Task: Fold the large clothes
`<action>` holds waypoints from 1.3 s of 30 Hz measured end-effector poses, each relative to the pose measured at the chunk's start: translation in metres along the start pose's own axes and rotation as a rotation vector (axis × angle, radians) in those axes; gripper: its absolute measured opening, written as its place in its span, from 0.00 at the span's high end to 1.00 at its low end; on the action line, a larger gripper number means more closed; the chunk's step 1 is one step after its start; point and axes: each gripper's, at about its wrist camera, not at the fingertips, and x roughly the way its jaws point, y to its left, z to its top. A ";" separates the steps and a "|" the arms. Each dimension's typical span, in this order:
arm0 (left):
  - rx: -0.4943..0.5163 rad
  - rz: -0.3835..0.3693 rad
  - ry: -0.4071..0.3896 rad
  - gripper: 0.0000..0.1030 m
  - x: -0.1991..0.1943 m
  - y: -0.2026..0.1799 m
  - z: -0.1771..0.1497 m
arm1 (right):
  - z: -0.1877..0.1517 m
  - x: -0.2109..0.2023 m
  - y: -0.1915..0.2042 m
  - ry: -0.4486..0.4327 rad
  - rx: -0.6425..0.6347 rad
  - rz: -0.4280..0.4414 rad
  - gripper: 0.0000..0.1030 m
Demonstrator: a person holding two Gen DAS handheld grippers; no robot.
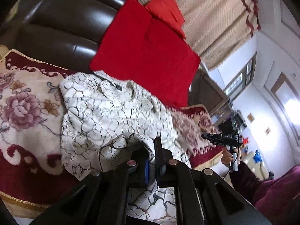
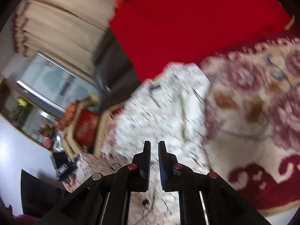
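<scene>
A white garment with a dark crackle pattern (image 1: 116, 110) lies on a floral red and cream sofa cover (image 1: 24, 112). My left gripper (image 1: 150, 150) is shut on a bunched fold of the garment and holds it up near the camera. In the left wrist view the right gripper (image 1: 208, 136) hangs in a hand at the right, off the cloth. In the blurred right wrist view my right gripper (image 2: 154, 146) hovers over the garment (image 2: 159, 112) with a narrow gap between its fingers and nothing in it.
Two red cushions (image 1: 146, 56) lean on the dark leather sofa back (image 1: 61, 22) behind the garment. A beige curtain (image 1: 215, 18) hangs beyond. The sofa's front edge (image 1: 20, 202) is near me. A window (image 2: 56, 82) and flowers show at the left.
</scene>
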 end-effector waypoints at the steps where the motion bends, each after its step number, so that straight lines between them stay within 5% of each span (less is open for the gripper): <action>1: 0.007 -0.005 0.007 0.95 -0.001 -0.003 -0.008 | -0.012 -0.002 -0.008 0.016 0.005 -0.038 0.74; 3: 0.014 0.008 0.015 0.95 -0.005 -0.008 -0.020 | -0.040 -0.008 -0.033 0.050 0.058 -0.070 0.07; 9: -0.004 0.049 0.009 0.95 -0.037 -0.011 -0.052 | -0.149 -0.024 -0.118 0.113 0.353 -0.092 0.04; 12: -0.041 0.075 0.004 0.95 -0.044 -0.004 -0.066 | -0.195 -0.019 -0.152 0.111 0.520 0.019 0.04; 17: -0.113 0.084 -0.024 0.95 -0.054 0.007 -0.088 | -0.219 0.011 -0.134 0.171 0.518 0.149 0.04; 19: -0.135 0.087 -0.031 0.95 -0.057 0.010 -0.094 | -0.216 0.019 -0.111 0.176 0.418 0.131 0.15; 21: -0.153 0.086 -0.034 0.95 -0.057 0.011 -0.095 | -0.203 0.022 -0.092 0.190 0.334 0.107 0.85; 23: -0.150 0.084 -0.036 0.95 -0.056 0.010 -0.092 | -0.192 0.024 -0.069 0.208 0.244 0.044 0.89; 30: -0.147 0.066 -0.038 0.95 -0.042 0.009 -0.045 | -0.117 -0.005 0.003 0.066 0.050 0.096 0.94; 36: -0.144 0.090 -0.095 0.95 -0.023 0.038 0.055 | 0.011 -0.021 0.033 -0.166 -0.006 0.083 0.94; 39: -0.192 0.138 -0.083 0.94 0.010 0.078 0.112 | 0.089 -0.017 0.016 -0.319 0.099 0.071 0.94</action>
